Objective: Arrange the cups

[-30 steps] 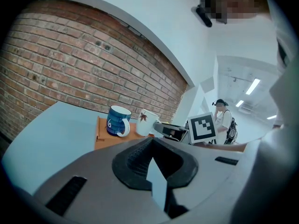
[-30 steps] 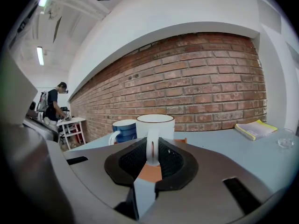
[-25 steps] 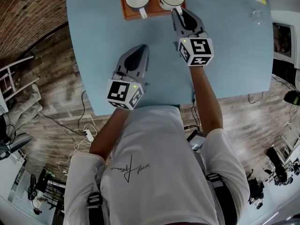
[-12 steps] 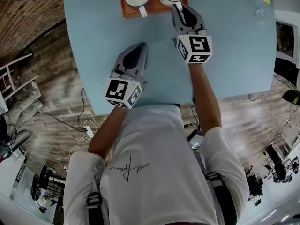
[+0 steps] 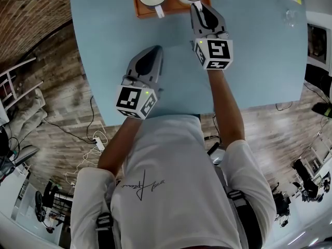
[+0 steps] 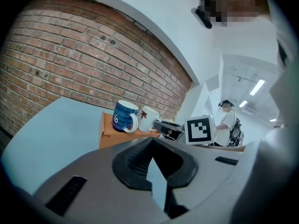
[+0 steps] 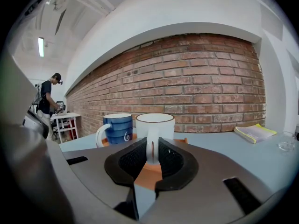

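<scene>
We see two cups side by side on an orange board (image 5: 174,8) at the far edge of a smooth, pale blue table (image 5: 104,45). The board is a flat rectangular slab with some thickness. The blue cup (image 7: 117,127) is glossy, banded in darker and lighter blue with a white swirl, and it has a white looped handle and a white inside. The white cup (image 7: 155,124) just beside it is a plain cylinder with a thin dark rim, and from the other side it shows a small brown leaf mark.

The right gripper (image 7: 152,147) reaches to the board's near edge and is clenched on the white cup's handle (image 7: 150,139). The narrow upright loop sits between the ribbed black pads, which press on it from both sides.

The left gripper (image 6: 152,141) is well back over bare table, nearer the person. Its grey tapered jaws are closed to a point with nothing between them.

Behind the cups runs a rough red brick wall (image 7: 196,78). At the table's far right lie a thin yellow book (image 7: 254,132) and a small clear glass dish (image 7: 286,144).
</scene>
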The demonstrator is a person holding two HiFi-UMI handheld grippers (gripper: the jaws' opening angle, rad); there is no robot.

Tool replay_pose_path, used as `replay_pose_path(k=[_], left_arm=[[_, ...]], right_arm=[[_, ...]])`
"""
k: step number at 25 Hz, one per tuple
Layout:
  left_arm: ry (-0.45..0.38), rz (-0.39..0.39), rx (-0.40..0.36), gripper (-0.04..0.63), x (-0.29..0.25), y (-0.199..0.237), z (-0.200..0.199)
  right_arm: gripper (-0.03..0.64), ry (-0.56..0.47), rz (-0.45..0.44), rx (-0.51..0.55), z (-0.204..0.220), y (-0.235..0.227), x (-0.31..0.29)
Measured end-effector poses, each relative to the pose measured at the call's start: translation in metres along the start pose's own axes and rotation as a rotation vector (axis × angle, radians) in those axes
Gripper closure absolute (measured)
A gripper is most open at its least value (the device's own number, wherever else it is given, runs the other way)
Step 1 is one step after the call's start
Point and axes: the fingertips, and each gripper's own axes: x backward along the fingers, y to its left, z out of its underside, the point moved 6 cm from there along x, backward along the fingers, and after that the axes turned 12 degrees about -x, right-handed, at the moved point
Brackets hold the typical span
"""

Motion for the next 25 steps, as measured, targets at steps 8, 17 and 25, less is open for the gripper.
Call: replay_pose_path(k=[8, 17, 25], left_arm=[[0.002, 0.007, 0.001, 0.588, -0.001, 0.005, 0.001], [0.002, 0.000, -0.007, 0.588, 0.005, 0.006, 0.002], [-0.012, 0.009, -0.017, 0.588, 0.008, 0.001, -0.003]], right_arm=[[0.551, -0.005, 0.006, -0.011, 0.002, 0.001, -0.002], [0.551, 0.013, 0.010, -0.025, 0.007, -0.002, 0.000], [0.551, 0.016, 0.015, -0.026, 0.006, -0.001, 0.014]])
